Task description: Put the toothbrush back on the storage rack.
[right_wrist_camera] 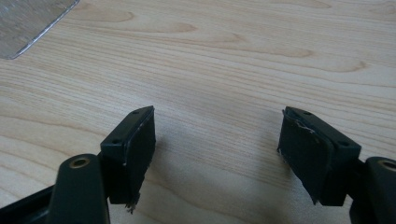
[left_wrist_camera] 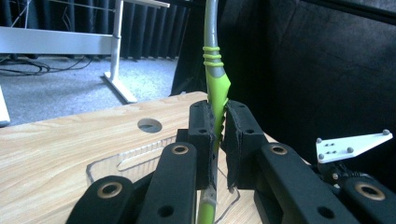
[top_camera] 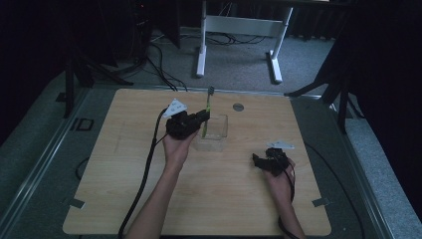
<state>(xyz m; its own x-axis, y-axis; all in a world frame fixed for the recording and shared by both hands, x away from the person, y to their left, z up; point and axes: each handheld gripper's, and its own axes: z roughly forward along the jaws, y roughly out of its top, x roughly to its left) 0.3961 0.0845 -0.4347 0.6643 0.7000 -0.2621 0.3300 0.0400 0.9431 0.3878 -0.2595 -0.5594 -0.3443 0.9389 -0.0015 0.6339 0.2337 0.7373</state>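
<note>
I see the left hand-held gripper [top_camera: 203, 117] clamped on a green and grey toothbrush with a slim plastic handle [top_camera: 206, 113]. In the left gripper view its two black pads press against the bright green grip section of the toothbrush [left_wrist_camera: 217, 91], which stands nearly upright between them, the grey neck rising out of the top of the frame and the lower end of the handle running down below the pads. From the high view, the toothbrush leans only slightly, its dark head end uppermost and toward the far edge of the light wooden worktop [top_camera: 149, 199], its lower end reaching into a clear, shallow rectangular plastic tray [top_camera: 219, 130]. That tray sits near the middle of the worktop, somewhat closer to the far edge than to the near one. I cannot tell whether the lower tip of the handle touches the tray's floor.

A small round grey grommet hole [top_camera: 238, 106] lies in the worktop just beyond the tray, close to the far edge.

My right hand-held gripper [top_camera: 256, 162] rests low over bare wood, well apart from the tray, toward the right edge and nearer the near edge. In the right gripper view its jaws stand wide apart with nothing between them, just wood grain below, and a corner of the clear tray [right_wrist_camera: 28, 21] shows at the upper left.
</note>
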